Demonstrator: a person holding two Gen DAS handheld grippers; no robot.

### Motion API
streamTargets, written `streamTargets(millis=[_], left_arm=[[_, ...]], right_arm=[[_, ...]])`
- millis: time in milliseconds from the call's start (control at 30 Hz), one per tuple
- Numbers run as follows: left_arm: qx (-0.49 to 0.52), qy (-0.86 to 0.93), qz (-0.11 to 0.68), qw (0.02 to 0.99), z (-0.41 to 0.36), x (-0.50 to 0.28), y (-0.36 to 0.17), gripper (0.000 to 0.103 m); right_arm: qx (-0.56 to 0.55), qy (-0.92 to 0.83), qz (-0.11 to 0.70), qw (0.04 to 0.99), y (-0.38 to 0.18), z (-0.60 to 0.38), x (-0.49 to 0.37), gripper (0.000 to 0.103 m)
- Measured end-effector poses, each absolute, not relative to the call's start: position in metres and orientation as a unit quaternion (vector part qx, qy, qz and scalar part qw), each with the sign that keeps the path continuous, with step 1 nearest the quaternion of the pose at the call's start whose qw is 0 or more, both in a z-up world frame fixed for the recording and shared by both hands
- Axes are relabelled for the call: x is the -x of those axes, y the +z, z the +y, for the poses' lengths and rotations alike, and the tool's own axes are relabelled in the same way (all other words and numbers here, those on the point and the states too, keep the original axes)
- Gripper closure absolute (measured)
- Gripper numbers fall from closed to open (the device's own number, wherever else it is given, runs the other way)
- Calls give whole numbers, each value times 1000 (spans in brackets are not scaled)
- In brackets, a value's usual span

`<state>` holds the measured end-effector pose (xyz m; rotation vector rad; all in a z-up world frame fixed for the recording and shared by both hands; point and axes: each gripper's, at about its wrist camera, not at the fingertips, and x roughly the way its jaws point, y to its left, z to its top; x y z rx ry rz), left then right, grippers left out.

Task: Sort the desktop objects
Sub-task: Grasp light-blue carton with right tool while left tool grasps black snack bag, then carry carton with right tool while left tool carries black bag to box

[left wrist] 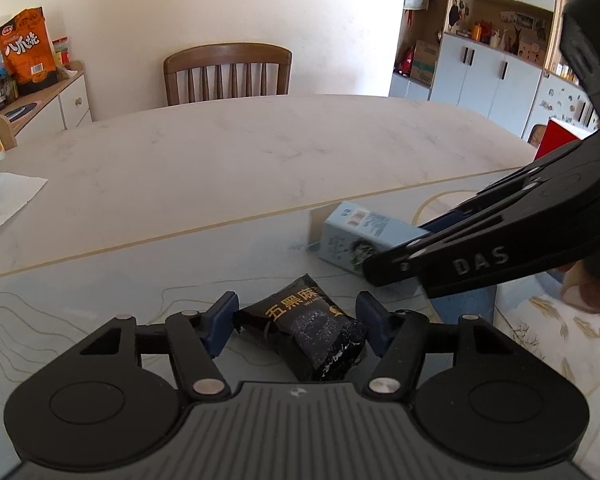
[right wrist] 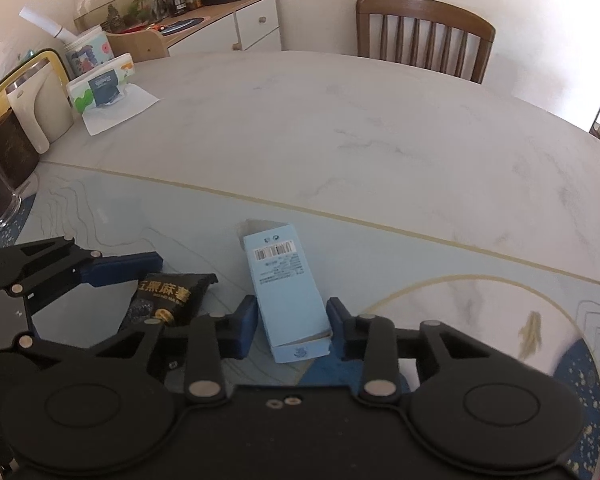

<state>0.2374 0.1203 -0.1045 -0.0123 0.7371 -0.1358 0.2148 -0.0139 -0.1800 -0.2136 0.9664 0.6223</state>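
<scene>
On a patterned desk mat (right wrist: 440, 264), the left gripper (left wrist: 296, 326) straddles a black snack packet (left wrist: 314, 334) reading "五黑麻", fingers apart, seemingly set to pinch. At its two o'clock, the right gripper (right wrist: 292, 330), marked "DAS", brackets a barcoded pale-blue carton (right wrist: 288, 292), not visibly clamped.

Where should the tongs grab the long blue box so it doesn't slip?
Grab the blue box across its two long flat sides, near the middle, coming from its near end. It lies flat and is narrow that way, so it fits between the fingers. The right tongs already straddle its near end, jaws open, pads beside each long side. Sliding further forward would probably balance it better.
</scene>
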Motion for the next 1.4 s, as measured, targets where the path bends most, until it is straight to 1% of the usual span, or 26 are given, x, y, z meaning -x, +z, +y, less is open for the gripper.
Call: streamTargets(millis=[67,100,133,333,833,1400], left_arm=[[4,-62,362,930,119,-238,-104,40],[6,-62,362,930,119,-238,-103,40],[7,-61,363,930,119,-237,-103,40],[1,-67,368,927,113,-230,-102,41],[10,-99,370,924,74,-195,-78,42],[-5,-161,344,925,-7,-175,-33,42]], right_arm=[[97,286,458,836,-179,-19,-213,69],[95,283,459,837,-178,-22,-213,72],[93,279,460,838,-177,-25,-211,73],[93,264,463,841,-173,-43,-201,74],[63,239,472,846,-162,-95,-160,74],[10,217,442,870,-114,-181,-112,74]])
